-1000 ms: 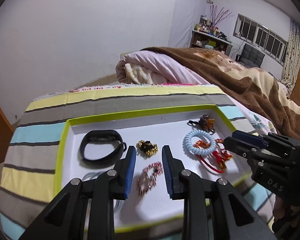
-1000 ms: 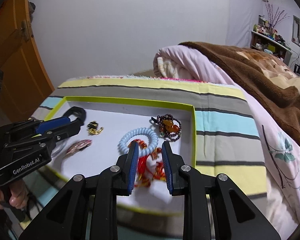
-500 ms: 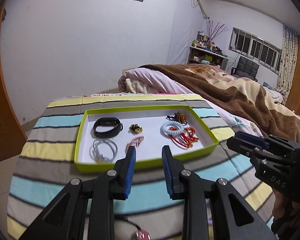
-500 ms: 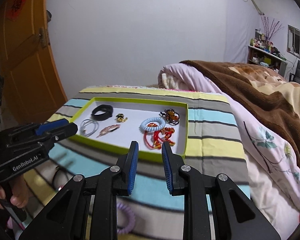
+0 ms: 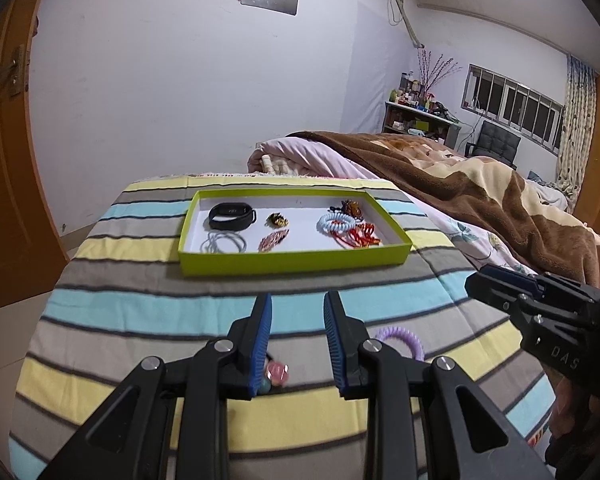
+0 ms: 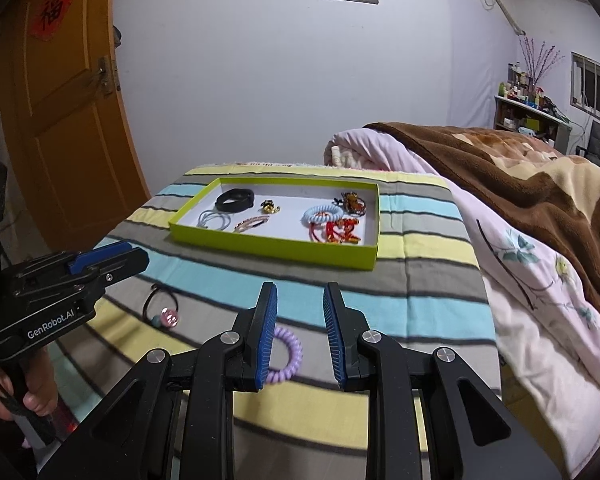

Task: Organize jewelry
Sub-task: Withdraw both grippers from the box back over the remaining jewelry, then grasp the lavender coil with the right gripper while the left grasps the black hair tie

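A green-rimmed tray [image 5: 296, 263] [image 6: 276, 246] on the striped blanket holds a black band [image 5: 232, 216], white hair ties [image 5: 223, 243], a gold charm [image 5: 276, 220], a pink clip [image 5: 273, 239], a pale blue coil tie [image 5: 336, 223] and red cords [image 5: 360, 237]. Nearer me on the blanket lie a purple coil tie [image 6: 285, 356] [image 5: 402, 340] and a black tie with a pink bead [image 6: 167, 316] [image 5: 277, 373]. My left gripper [image 5: 297, 340] and right gripper [image 6: 299, 330] both stand open and empty, back from the tray.
A brown and pink quilt [image 5: 460, 200] is heaped to the right of the striped blanket [image 5: 140, 300]. An orange door [image 6: 60, 120] stands at the left. A shelf [image 5: 416, 116] and chair [image 5: 496, 144] are far back right. A hand [image 6: 20, 396] holds the left gripper's handle.
Both grippers have pulled back from over the tray and risen a little. The tray now looks small and far, and the purple coil tie and beaded tie have come into view.
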{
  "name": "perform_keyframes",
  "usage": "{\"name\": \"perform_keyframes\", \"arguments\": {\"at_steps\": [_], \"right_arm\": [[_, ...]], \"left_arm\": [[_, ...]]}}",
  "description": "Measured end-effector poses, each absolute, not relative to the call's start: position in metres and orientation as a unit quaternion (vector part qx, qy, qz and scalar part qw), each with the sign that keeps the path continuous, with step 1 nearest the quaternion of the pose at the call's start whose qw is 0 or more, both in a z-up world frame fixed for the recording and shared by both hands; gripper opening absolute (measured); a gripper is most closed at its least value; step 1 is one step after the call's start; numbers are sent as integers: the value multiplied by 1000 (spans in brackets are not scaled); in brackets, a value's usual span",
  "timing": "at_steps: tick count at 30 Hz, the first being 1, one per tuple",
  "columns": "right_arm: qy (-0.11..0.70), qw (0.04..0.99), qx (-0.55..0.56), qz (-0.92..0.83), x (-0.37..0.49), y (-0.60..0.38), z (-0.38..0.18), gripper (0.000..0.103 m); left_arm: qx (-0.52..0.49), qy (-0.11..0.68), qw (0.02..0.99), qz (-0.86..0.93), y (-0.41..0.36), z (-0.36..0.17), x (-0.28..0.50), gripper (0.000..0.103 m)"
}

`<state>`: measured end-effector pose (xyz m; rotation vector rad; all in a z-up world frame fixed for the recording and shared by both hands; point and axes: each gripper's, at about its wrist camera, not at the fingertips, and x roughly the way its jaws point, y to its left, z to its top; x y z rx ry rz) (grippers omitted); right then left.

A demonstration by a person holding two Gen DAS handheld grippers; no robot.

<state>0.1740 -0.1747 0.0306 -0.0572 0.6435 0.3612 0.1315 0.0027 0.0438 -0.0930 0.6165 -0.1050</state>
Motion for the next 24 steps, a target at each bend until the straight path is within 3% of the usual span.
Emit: {"name": "perform_keyframes", "arguments": {"at_steps": [24], "right_arm": [[336, 925, -21, 177, 144, -179, 9, 25]], "left_arm": [[-37, 312, 949, -32, 6, 21, 85, 28]]}}
